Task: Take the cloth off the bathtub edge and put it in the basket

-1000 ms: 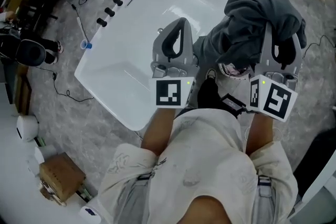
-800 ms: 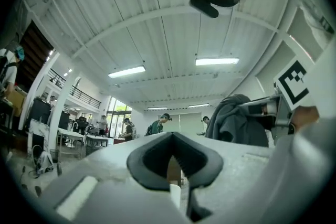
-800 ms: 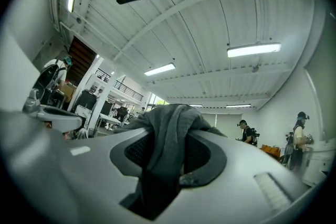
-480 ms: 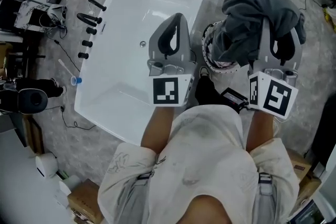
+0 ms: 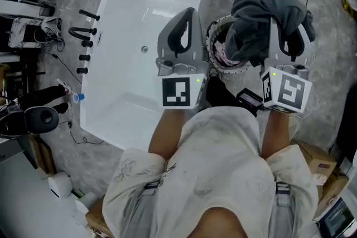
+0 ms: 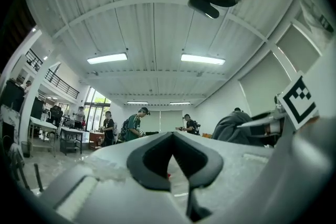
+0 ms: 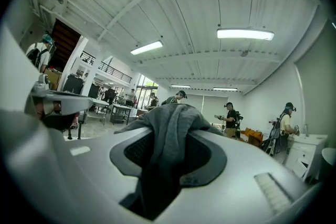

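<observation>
My right gripper (image 5: 290, 24) is shut on the dark grey cloth (image 5: 266, 8), which hangs bunched in the air over the round white basket (image 5: 211, 44) on the floor. In the right gripper view the cloth (image 7: 169, 136) is pinched between the jaws of the right gripper (image 7: 173, 113) and drapes over them. My left gripper (image 5: 189, 13) hovers over the right rim of the white bathtub (image 5: 134, 81), just left of the basket. Seen from its own camera, the left gripper (image 6: 172, 136) has its tips together and nothing between them.
Black tap fittings (image 5: 83, 33) stand along the tub's left side, with cables and a blue cup (image 5: 78, 97) on the marbled floor. A black device (image 5: 248, 100) lies by the person's feet. A cardboard box (image 5: 315, 161) sits at the right. People stand far off in the hall.
Both grippers have swung rightward away from the tub. The cloth, first beside the tub's rim, now hangs over the basket, which has come into full view.
</observation>
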A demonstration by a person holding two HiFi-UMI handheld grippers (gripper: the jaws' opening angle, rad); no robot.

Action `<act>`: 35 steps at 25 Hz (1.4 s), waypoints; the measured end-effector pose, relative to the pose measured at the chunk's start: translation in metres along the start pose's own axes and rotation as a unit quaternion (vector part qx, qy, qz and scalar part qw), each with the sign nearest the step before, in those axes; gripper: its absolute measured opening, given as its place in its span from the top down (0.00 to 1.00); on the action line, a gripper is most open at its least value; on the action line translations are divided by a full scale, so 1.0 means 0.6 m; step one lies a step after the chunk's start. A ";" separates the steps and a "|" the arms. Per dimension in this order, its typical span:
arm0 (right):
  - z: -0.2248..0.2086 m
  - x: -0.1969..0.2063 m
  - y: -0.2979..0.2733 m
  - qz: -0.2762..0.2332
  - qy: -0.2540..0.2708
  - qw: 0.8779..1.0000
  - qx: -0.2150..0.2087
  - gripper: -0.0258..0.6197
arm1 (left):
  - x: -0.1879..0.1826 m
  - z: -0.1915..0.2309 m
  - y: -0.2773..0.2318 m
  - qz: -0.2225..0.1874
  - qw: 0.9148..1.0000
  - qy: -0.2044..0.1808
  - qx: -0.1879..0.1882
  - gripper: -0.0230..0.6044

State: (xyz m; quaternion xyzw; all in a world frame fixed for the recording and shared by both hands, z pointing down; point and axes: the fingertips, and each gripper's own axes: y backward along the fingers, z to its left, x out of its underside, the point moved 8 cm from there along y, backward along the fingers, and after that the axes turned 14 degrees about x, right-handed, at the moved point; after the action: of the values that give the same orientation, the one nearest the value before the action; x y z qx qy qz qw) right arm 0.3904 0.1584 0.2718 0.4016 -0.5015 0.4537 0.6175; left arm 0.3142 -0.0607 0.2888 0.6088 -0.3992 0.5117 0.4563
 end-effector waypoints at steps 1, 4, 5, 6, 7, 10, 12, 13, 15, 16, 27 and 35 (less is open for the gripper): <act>0.000 0.010 -0.005 0.005 -0.003 1.000 -0.002 0.74 | 0.006 0.000 -0.007 0.001 1.000 0.001 0.002 0.96; -0.002 0.044 -0.017 0.024 -0.008 1.000 -0.007 0.74 | 0.020 -0.006 -0.027 -0.001 1.000 0.003 0.013 0.96; -0.003 0.054 -0.015 0.034 -0.008 0.999 -0.005 0.74 | 0.024 -0.011 -0.031 0.000 1.000 0.003 0.020 0.96; -0.003 0.064 -0.013 0.043 -0.008 0.999 -0.003 0.74 | 0.027 -0.015 -0.035 0.001 1.000 0.003 0.027 0.96; -0.003 0.073 -0.012 0.051 -0.008 0.999 -0.002 0.74 | 0.030 -0.018 -0.040 0.002 0.999 0.004 0.032 0.96; 0.001 0.099 -0.024 0.071 -0.009 0.997 -0.005 0.74 | 0.037 -0.021 -0.057 0.002 0.999 0.005 0.044 0.96; 0.004 0.121 -0.033 0.087 -0.009 0.996 -0.009 0.74 | 0.044 -0.021 -0.069 0.004 0.999 0.008 0.051 0.96; 0.006 0.133 -0.037 0.095 -0.008 0.995 -0.012 0.74 | 0.047 -0.022 -0.074 0.004 0.998 0.009 0.054 0.96; 0.011 0.162 -0.042 0.113 -0.004 0.993 -0.018 0.74 | 0.054 -0.023 -0.084 0.000 0.998 0.011 0.060 0.96; 0.013 0.177 -0.044 0.124 -0.001 0.992 -0.020 0.74 | 0.057 -0.024 -0.088 -0.001 0.998 0.013 0.062 0.96; 0.059 0.367 -0.064 0.270 0.021 0.962 -0.042 0.74 | 0.086 -0.016 -0.106 0.012 0.998 0.029 0.063 0.96; 0.081 0.471 -0.081 0.362 0.029 0.930 -0.054 0.74 | 0.096 -0.006 -0.113 0.019 0.998 0.034 0.057 0.96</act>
State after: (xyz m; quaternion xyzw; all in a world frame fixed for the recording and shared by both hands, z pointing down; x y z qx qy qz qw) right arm 0.4490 0.1435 0.5566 0.1457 -0.6184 0.6301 0.4465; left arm 0.3869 -0.0403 0.3358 0.6082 -0.3648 0.5626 0.4248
